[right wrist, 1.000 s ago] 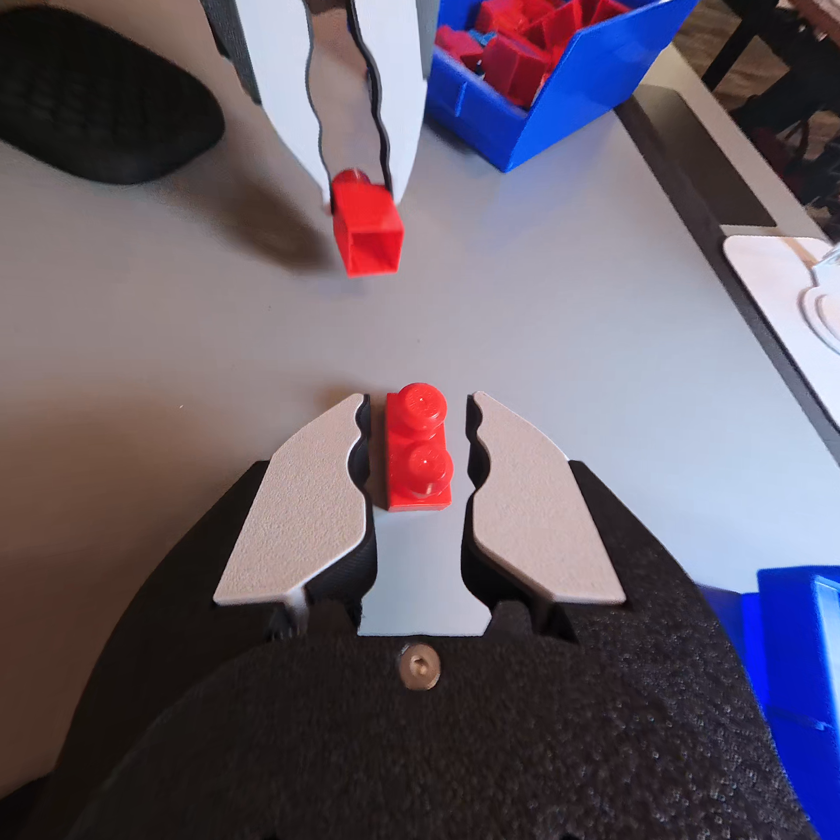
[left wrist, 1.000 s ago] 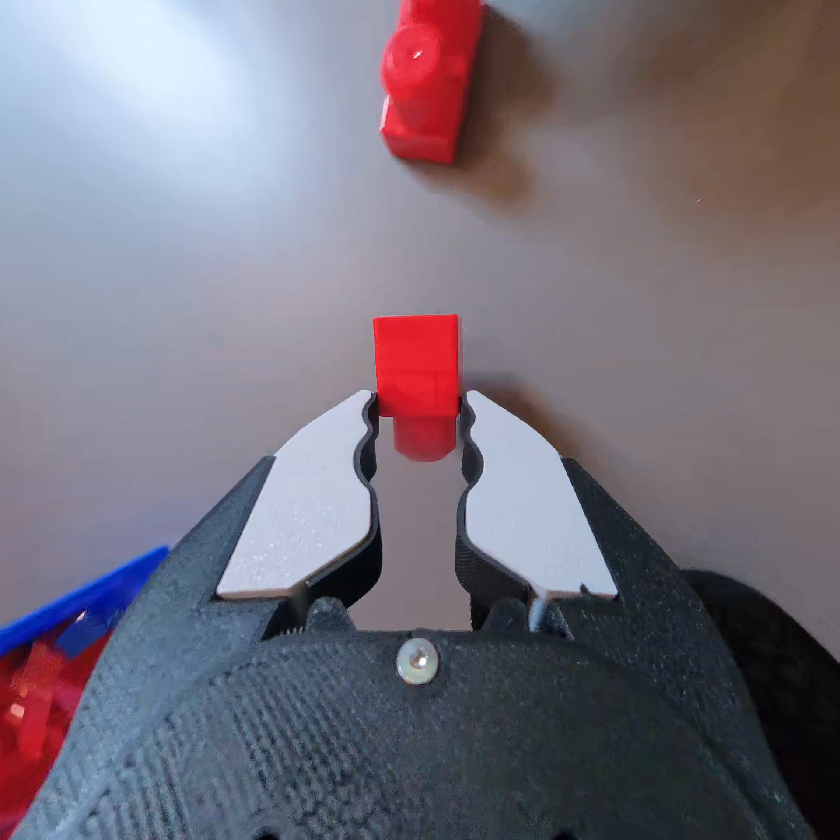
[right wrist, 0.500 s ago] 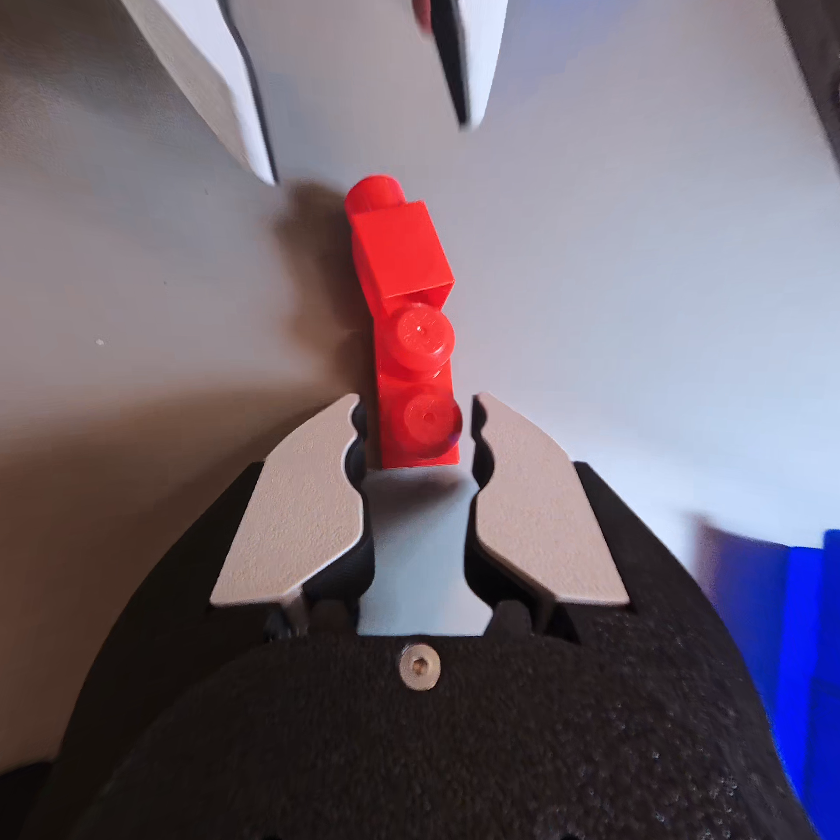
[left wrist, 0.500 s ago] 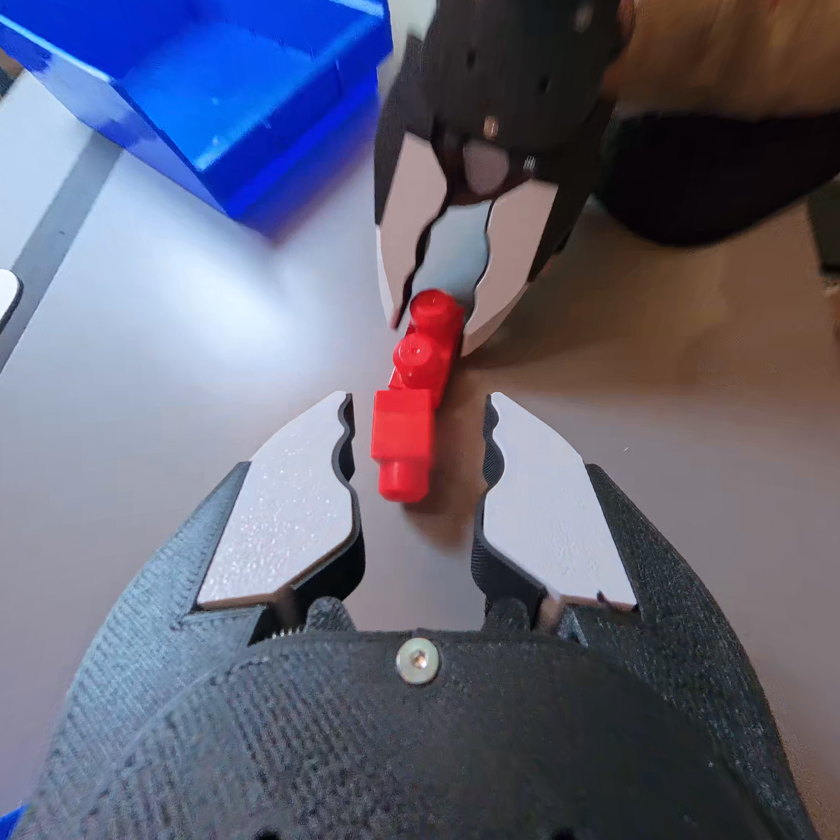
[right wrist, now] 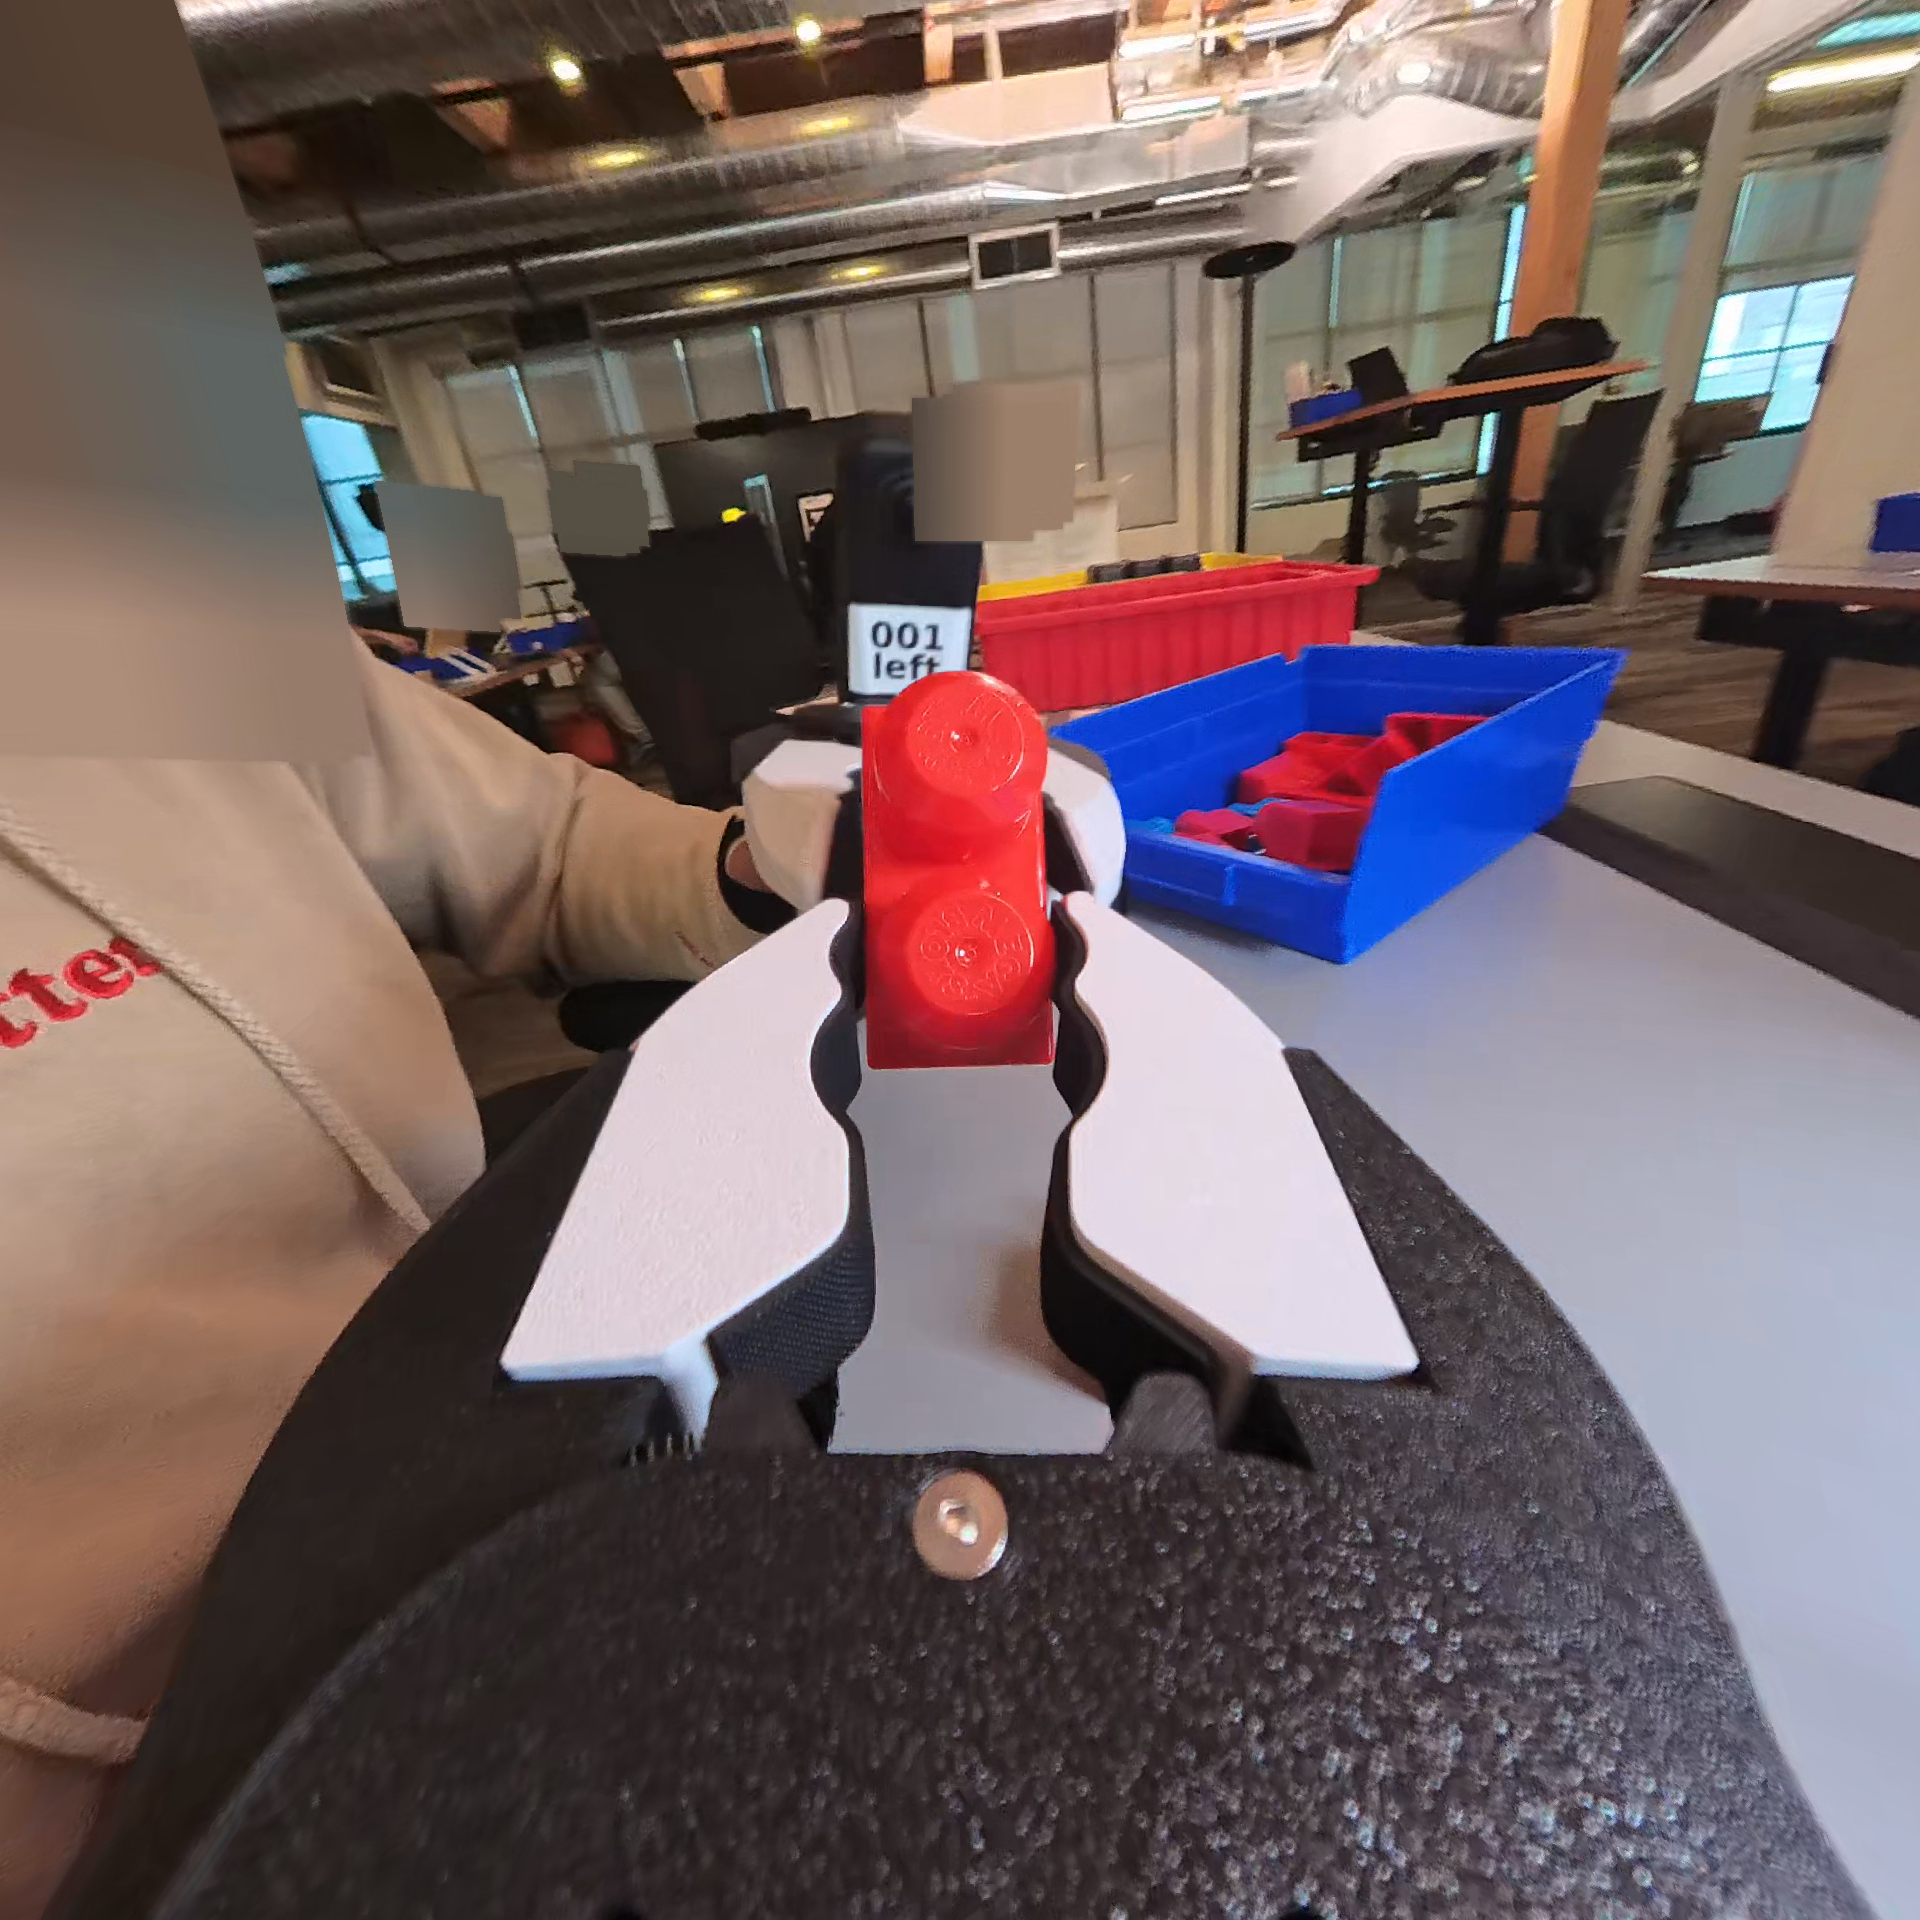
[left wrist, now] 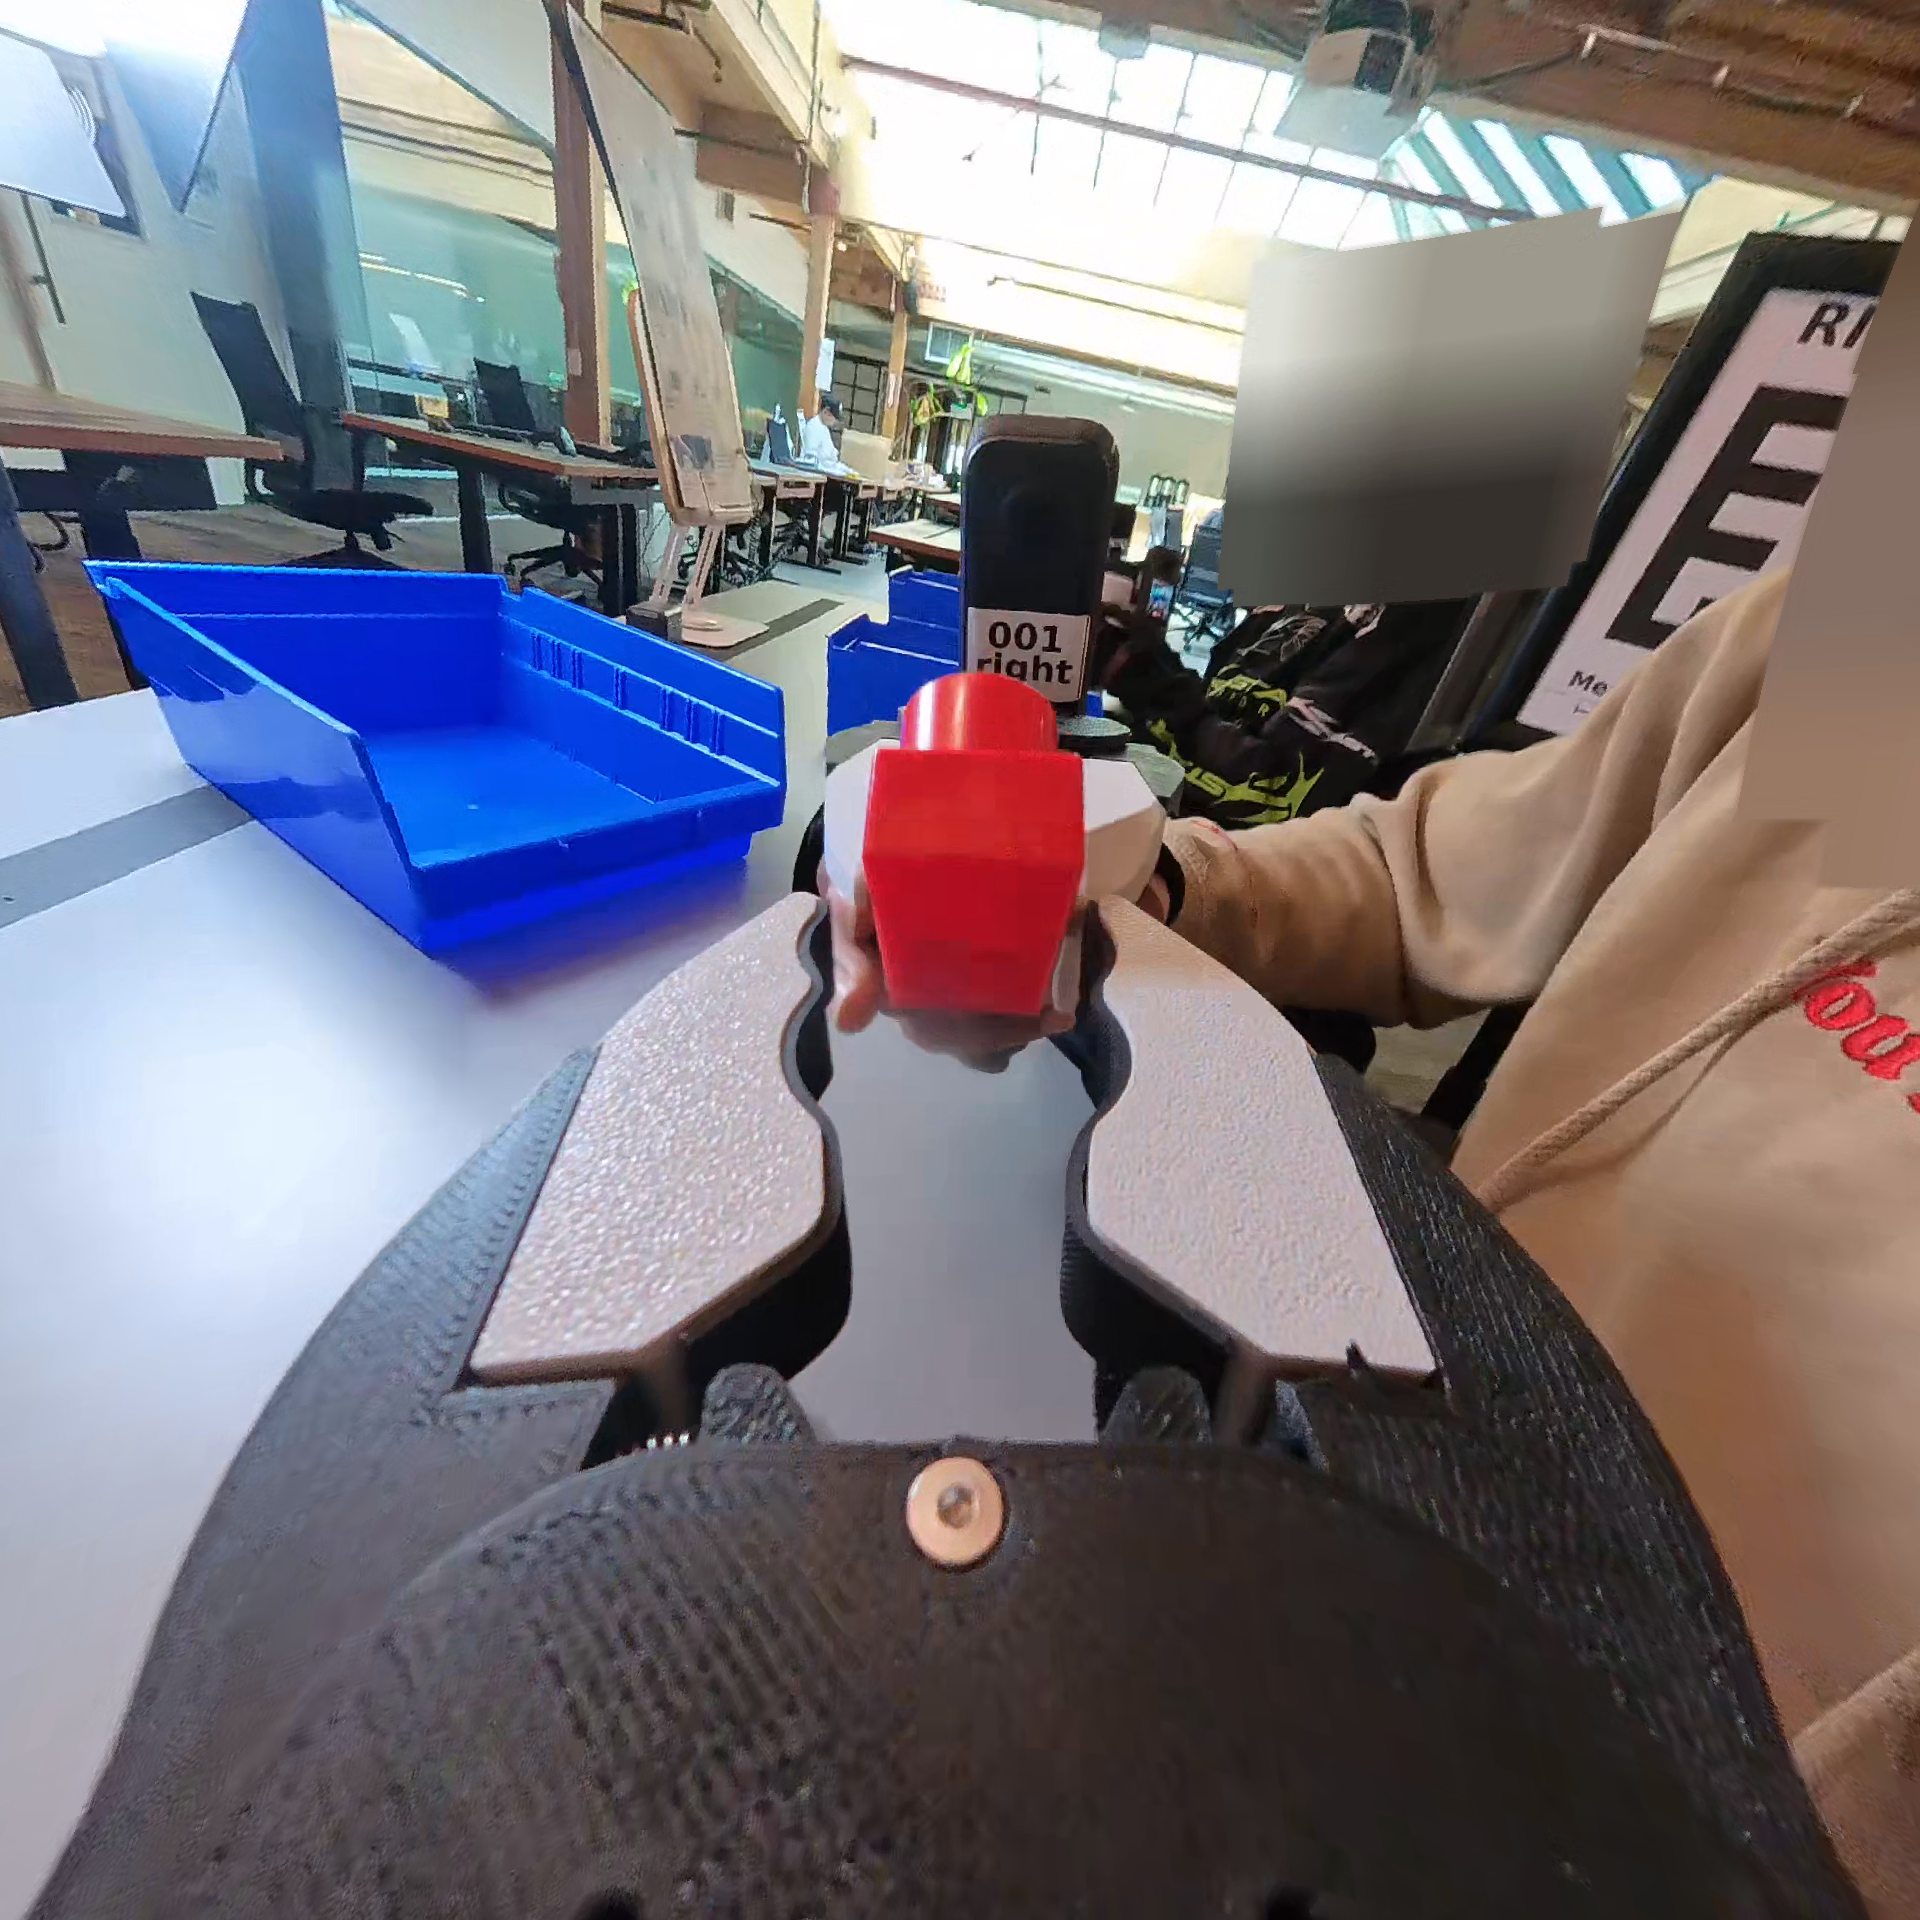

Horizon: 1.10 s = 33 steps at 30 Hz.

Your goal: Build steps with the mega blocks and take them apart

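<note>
My left gripper [left wrist: 961,925] is shut on a red single-stud block [left wrist: 971,842], stud pointing up, held above the grey table [left wrist: 208,1091]. My right gripper [right wrist: 956,925] is shut on a red two-stud block [right wrist: 951,800], held upright with both studs facing its camera. The two grippers face each other, tips nearly meeting. The right gripper's white fingers [left wrist: 1122,810] show just behind the single block. The left gripper's fingers [right wrist: 790,810] show behind the two-stud block. Each block hides the other, so I cannot tell whether they are joined.
An empty blue bin [left wrist: 468,748] stands on the table to the left in the left wrist view. A blue bin holding red blocks [right wrist: 1351,790] stands to the right in the right wrist view. A person's beige sleeve [left wrist: 1403,883] is close behind the grippers. Only a small space, under 4 cm, lies between the two pairs of fingers.
Both grippers rose from the table and tipped level to face each other. The left, open half a second ago, closed on the single block. The right closed on the two-stud block and lifted it.
</note>
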Available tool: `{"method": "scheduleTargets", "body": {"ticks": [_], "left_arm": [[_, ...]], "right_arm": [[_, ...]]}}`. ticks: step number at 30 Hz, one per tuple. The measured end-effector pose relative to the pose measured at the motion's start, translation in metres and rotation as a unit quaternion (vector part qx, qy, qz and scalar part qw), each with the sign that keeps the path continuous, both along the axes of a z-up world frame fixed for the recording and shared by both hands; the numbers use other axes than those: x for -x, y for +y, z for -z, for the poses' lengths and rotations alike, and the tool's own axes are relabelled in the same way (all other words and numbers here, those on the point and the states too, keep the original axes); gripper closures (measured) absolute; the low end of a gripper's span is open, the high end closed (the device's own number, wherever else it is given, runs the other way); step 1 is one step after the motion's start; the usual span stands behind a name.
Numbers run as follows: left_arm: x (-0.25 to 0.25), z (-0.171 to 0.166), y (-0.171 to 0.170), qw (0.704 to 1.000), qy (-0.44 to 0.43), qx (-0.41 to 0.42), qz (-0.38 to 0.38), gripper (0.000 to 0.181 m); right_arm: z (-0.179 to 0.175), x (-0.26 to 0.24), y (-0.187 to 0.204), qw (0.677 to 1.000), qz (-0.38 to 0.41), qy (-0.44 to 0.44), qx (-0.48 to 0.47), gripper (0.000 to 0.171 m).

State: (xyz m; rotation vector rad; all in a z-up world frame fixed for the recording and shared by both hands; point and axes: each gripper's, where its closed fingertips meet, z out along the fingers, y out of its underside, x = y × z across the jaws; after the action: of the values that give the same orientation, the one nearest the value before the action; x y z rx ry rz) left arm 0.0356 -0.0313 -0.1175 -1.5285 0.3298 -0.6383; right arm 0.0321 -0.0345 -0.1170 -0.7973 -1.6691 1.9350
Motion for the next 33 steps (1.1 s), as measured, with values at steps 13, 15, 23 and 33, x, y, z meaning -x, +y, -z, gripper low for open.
{"method": "scheduleTargets", "body": {"ticks": [13,15,23,33], "left_arm": [[0.068,0.035,-0.018,0.984,0.17,0.038,-0.029,0.146],[0.088,0.047,-0.016,0.981,0.18,0.055,-0.054,0.146],[0.154,0.057,-0.02,0.965,0.184,0.09,-0.162,0.146],[0.194,0.046,-0.033,0.954,0.163,0.086,-0.236,0.146]], "right_arm": [[0.103,0.033,0.021,0.918,0.043,-0.222,-0.327,0.114],[0.114,0.04,0.019,0.887,0.04,-0.26,-0.379,0.114],[0.141,0.048,0.018,0.722,-0.031,-0.382,-0.576,0.112],[0.155,0.058,0.009,0.567,-0.101,-0.411,-0.707,0.137]]}}
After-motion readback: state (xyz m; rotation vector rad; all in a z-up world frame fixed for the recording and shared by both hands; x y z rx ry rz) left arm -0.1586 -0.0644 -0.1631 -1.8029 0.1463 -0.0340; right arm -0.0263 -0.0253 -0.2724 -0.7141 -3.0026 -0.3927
